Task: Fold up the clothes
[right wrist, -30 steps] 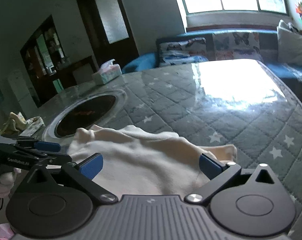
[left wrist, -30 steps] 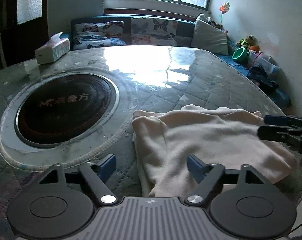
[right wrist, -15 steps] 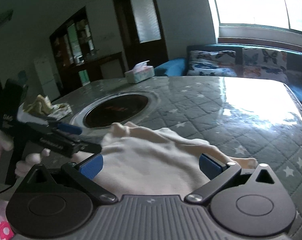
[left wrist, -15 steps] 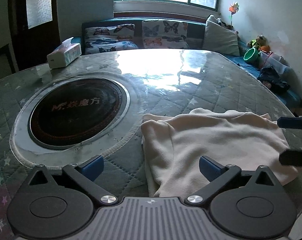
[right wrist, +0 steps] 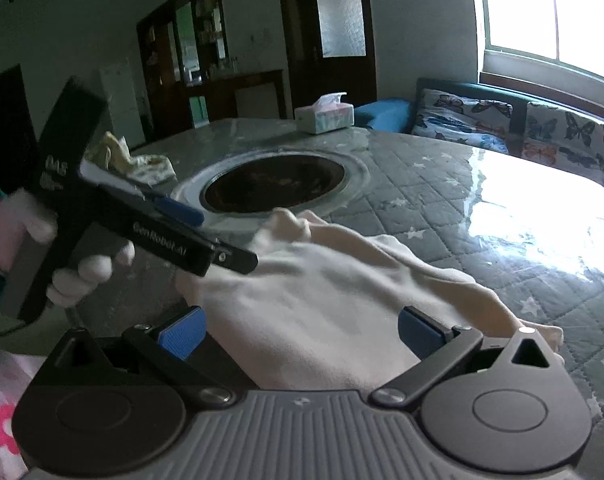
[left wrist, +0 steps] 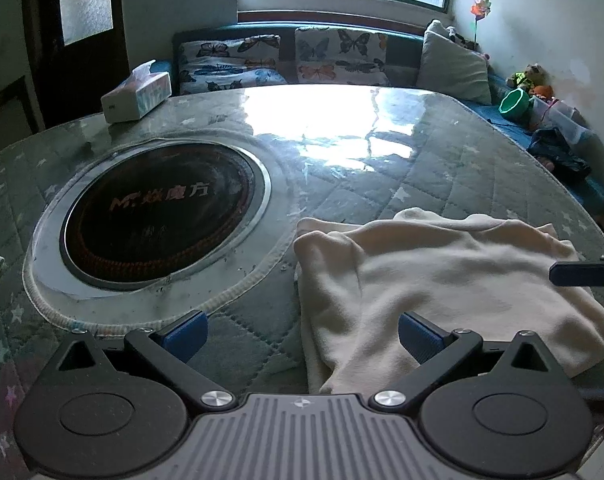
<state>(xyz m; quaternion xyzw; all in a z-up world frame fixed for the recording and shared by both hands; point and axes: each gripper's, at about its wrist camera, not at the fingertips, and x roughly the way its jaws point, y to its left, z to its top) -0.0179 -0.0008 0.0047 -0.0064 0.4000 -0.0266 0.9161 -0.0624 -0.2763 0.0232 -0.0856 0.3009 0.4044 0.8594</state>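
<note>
A cream garment (left wrist: 441,280) lies folded on the quilted table, to the right of the round hotplate. My left gripper (left wrist: 302,334) is open and empty, above the garment's near left corner. My right gripper (right wrist: 302,332) is open and empty, over the garment (right wrist: 321,300) from the other side. One blue fingertip of the right gripper (left wrist: 577,273) shows at the right edge of the left wrist view. The left gripper (right wrist: 198,224) shows in the right wrist view, held by a white-gloved hand.
A round dark hotplate (left wrist: 162,212) is set into the table left of the garment. A tissue box (left wrist: 136,98) stands at the far left edge. Crumpled cloth (right wrist: 134,160) lies at the table's far side. A sofa with butterfly cushions (left wrist: 302,56) stands behind.
Both grippers have pulled back and risen from the garment. The right gripper has swung left, so the left gripper and gloved hand now loom larger in its view.
</note>
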